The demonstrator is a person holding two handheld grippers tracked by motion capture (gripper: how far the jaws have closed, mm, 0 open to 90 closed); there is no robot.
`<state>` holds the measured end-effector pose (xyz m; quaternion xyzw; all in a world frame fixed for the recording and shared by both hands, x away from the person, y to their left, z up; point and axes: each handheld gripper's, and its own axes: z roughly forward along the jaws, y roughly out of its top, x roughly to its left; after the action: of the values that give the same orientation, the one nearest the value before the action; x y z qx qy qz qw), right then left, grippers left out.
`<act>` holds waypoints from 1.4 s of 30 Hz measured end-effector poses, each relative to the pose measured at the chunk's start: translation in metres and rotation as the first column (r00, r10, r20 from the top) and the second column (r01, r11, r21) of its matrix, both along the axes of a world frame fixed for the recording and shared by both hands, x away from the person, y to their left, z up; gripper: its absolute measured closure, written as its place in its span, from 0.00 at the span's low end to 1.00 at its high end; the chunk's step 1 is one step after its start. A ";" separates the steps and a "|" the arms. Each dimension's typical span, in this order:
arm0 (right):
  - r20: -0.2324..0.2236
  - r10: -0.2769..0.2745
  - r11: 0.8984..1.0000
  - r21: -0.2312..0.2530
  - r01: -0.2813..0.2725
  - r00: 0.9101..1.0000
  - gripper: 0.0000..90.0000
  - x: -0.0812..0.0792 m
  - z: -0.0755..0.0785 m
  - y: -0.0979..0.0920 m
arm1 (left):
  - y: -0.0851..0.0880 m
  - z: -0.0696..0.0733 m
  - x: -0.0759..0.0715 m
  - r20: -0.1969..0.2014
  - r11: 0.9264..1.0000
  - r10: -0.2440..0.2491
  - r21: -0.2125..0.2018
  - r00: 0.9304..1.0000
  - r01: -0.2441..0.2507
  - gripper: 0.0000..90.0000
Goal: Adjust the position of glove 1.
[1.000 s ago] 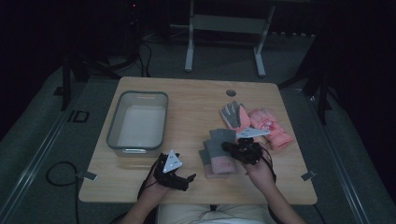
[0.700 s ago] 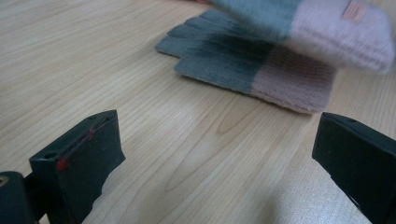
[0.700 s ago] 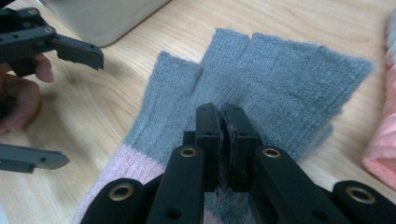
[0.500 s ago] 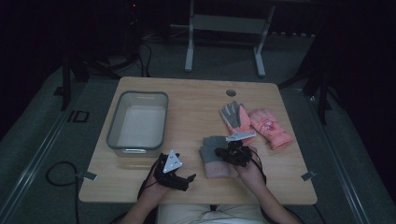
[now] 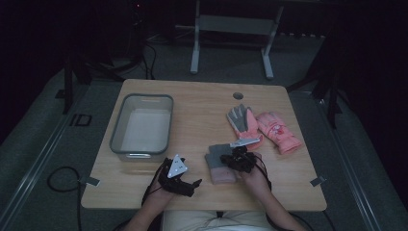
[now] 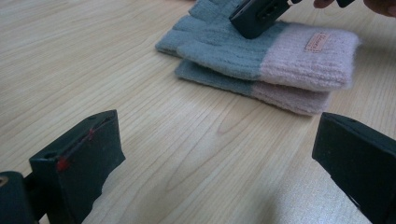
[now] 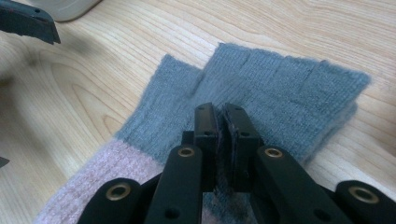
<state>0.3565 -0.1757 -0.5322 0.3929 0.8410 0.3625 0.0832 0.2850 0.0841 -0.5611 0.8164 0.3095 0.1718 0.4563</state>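
Note:
Two grey knit gloves with pink cuffs (image 5: 219, 168) lie stacked on the wooden table (image 5: 202, 103), near its front middle. In the right gripper view the top glove (image 7: 289, 88) spreads out under my right gripper (image 7: 220, 116), whose jaws are shut with a fold of grey knit pinched between them. That gripper (image 5: 235, 159) sits over the gloves' right side in the high view. My left gripper (image 5: 190, 185) rests low at the front left, open. Its view shows the jaws wide apart with bare table between them (image 6: 219, 140) and the glove stack (image 6: 261, 56) ahead.
A grey plastic bin (image 5: 118, 139) stands empty at the left of the table. At the right lie a grey-and-pink glove (image 5: 240, 120) and a pink mitten (image 5: 279, 132). A round cable hole (image 5: 237, 95) is near the far edge.
My right gripper has come down and to the left with the knit gloves, which now lie flat on the table. The left gripper has stayed where it was.

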 end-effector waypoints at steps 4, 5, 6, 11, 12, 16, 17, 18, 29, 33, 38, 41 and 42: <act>0.004 0.009 1.000 -0.011 -0.009 1.000 0.93 0.000 -0.003 0.001 | -0.001 0.000 -0.001 0.009 1.000 0.000 0.018 1.000 0.000 0.01; -0.001 0.011 1.000 -0.004 -0.011 1.000 0.92 0.001 -0.005 0.001 | -0.001 0.000 -0.001 0.013 1.000 0.002 0.023 1.000 -0.003 0.01; -0.004 0.010 1.000 -0.001 -0.010 1.000 0.92 0.001 -0.005 0.000 | -0.002 0.000 -0.001 0.015 1.000 0.003 0.027 1.000 -0.004 0.01; -0.002 0.014 1.000 -0.004 -0.014 1.000 0.88 0.001 -0.006 -0.001 | -0.006 -0.001 -0.003 0.042 0.996 0.004 0.087 0.999 -0.008 0.01; -0.002 0.014 1.000 -0.004 -0.014 1.000 0.88 0.001 -0.006 -0.001 | -0.006 -0.001 -0.003 0.042 0.996 0.004 0.087 0.999 -0.008 0.01; 0.008 0.017 1.000 0.008 -0.017 1.000 0.84 0.000 0.000 -0.003 | -0.010 -0.002 -0.005 0.059 0.988 -0.016 0.153 0.998 0.007 0.01; 0.022 0.018 1.000 0.009 -0.019 1.000 0.82 -0.001 0.004 -0.005 | -0.012 -0.002 -0.006 0.063 0.986 -0.027 0.167 0.998 0.016 0.01; 0.048 0.015 1.000 0.012 -0.016 0.999 0.78 -0.001 0.010 -0.008 | -0.012 -0.002 -0.007 0.064 0.986 -0.036 0.166 0.997 0.025 0.01; 0.087 -0.053 0.996 0.075 0.047 0.995 0.66 0.031 0.043 -0.033 | -0.045 0.019 -0.018 0.074 0.970 -0.214 0.130 0.974 0.203 0.15; 0.065 -0.053 0.997 0.055 0.050 0.996 0.65 0.045 0.039 -0.025 | -0.062 0.020 -0.014 0.076 0.955 -0.265 0.157 0.961 0.251 0.19; 0.022 -0.051 0.999 0.006 0.050 0.998 0.62 0.056 0.022 -0.017 | -0.078 0.018 -0.005 0.093 0.932 -0.326 0.199 0.941 0.304 0.26; -0.010 -0.059 0.998 -0.015 0.059 0.998 0.59 0.059 0.011 -0.017 | -0.084 0.016 0.000 0.081 0.918 -0.355 0.220 0.931 0.331 0.29; -0.014 -0.058 0.998 -0.024 0.058 0.998 0.58 0.059 0.007 -0.017 | -0.086 0.016 0.000 0.079 0.913 -0.364 0.229 0.928 0.338 0.31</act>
<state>0.4158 -0.1930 -0.5249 0.4188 0.8341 0.3471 0.0924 0.2853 -0.0020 -0.5454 0.8907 0.1094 0.1677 0.4081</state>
